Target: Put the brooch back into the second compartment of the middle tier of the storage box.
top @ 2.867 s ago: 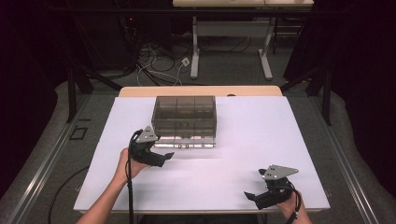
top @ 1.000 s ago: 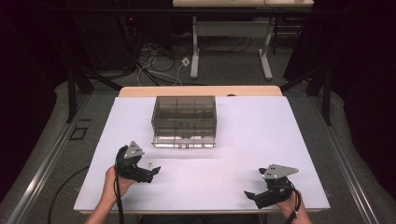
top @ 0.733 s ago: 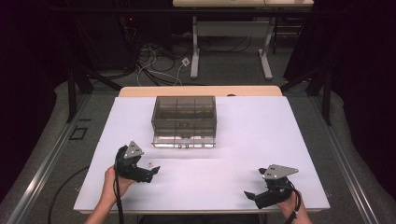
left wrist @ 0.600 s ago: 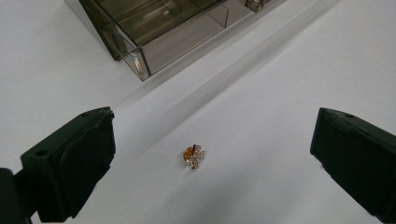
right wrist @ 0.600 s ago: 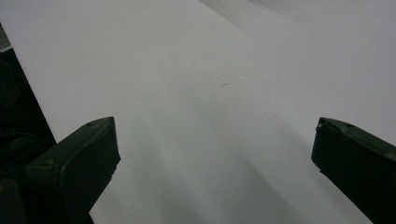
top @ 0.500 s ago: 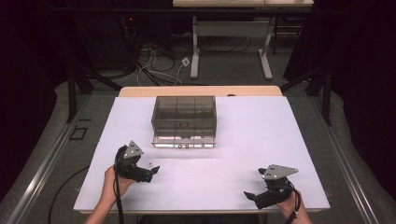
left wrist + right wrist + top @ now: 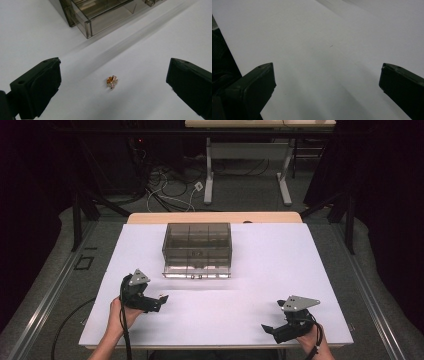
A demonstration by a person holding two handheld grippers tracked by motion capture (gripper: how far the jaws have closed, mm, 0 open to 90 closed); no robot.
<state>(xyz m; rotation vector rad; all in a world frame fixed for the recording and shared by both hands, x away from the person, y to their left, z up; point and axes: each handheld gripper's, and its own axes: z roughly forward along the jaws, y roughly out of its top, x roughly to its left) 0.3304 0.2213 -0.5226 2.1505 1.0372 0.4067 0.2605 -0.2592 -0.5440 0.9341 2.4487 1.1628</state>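
A small gold trinket point(image 7: 112, 82) with pale stones lies on the white table point(image 7: 260, 270), on its own. My left gripper point(image 7: 113, 73) is open just above it, one jaw on each side and neither touching it. In the high view the left gripper point(image 7: 159, 301) is at the front left, short of a smoky clear drawer box point(image 7: 196, 247). The box's low drawer point(image 7: 100, 15) is pulled out a little. My right gripper point(image 7: 272, 330) is open near the front right edge, and its own view shows my right gripper point(image 7: 327, 80) over bare table.
The drawer box stands at the table's middle back, with several compartments on top. The table's front edge runs close under both hands. Beyond the far edge are dark floor, cables point(image 7: 165, 190) and a desk frame point(image 7: 245, 165).
Since 2.9 s ago my left gripper has drawn back from the box's drawer toward the front left. Over the last second nothing has visibly moved. The right gripper has stayed put.
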